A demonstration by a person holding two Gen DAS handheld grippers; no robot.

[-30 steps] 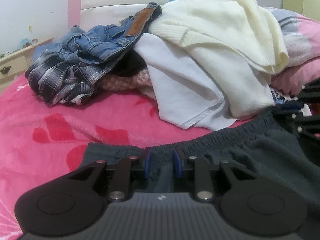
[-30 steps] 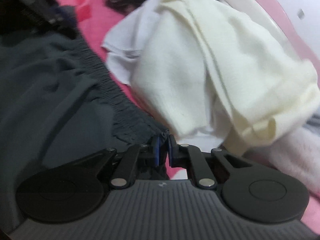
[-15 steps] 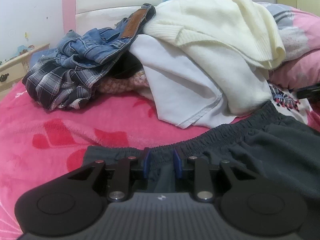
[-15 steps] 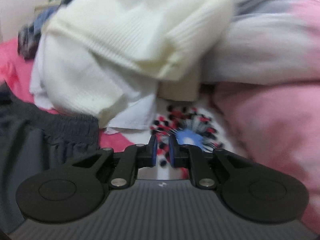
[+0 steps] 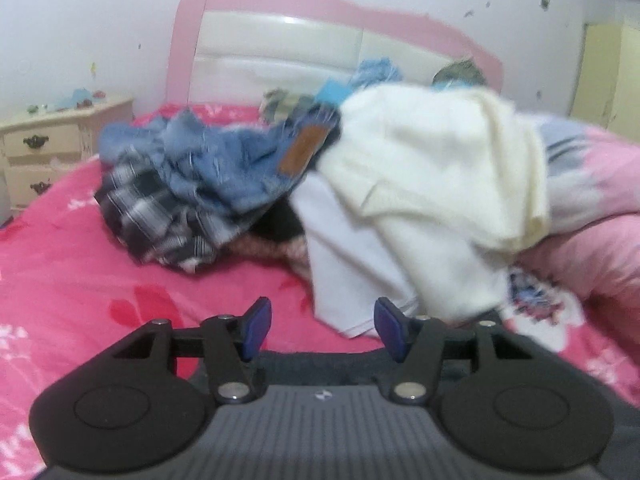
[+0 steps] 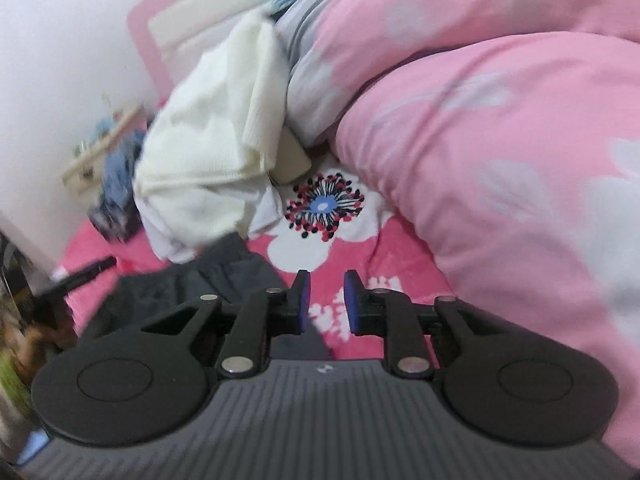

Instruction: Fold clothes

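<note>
Dark grey elastic-waist trousers [image 5: 320, 364] lie flat on the pink bedsheet, just under my left gripper [image 5: 322, 328]. Its jaws are opening and stand wide apart, with nothing between them. In the right wrist view the trousers [image 6: 180, 284] lie down to the left of my right gripper [image 6: 326, 304]. Its jaws are opening too, a small gap apart, with only the flowered sheet behind them. Further back sits a clothes pile: a cream sweater [image 5: 440, 152], a white shirt [image 5: 352, 248], blue jeans [image 5: 240, 160] and a plaid shirt [image 5: 160, 208].
A bulky pink duvet [image 6: 500, 140] fills the right side of the bed. A pink and white headboard [image 5: 280, 40] stands against the wall behind the pile. A cream nightstand [image 5: 48, 140] is at the far left. Bare pink sheet [image 5: 80, 280] lies left of the trousers.
My left gripper has let go of the trousers' waistband, opened wide and risen. My right gripper has released the waistband too, swung right toward the duvet while rolling, and its jaws have parted.
</note>
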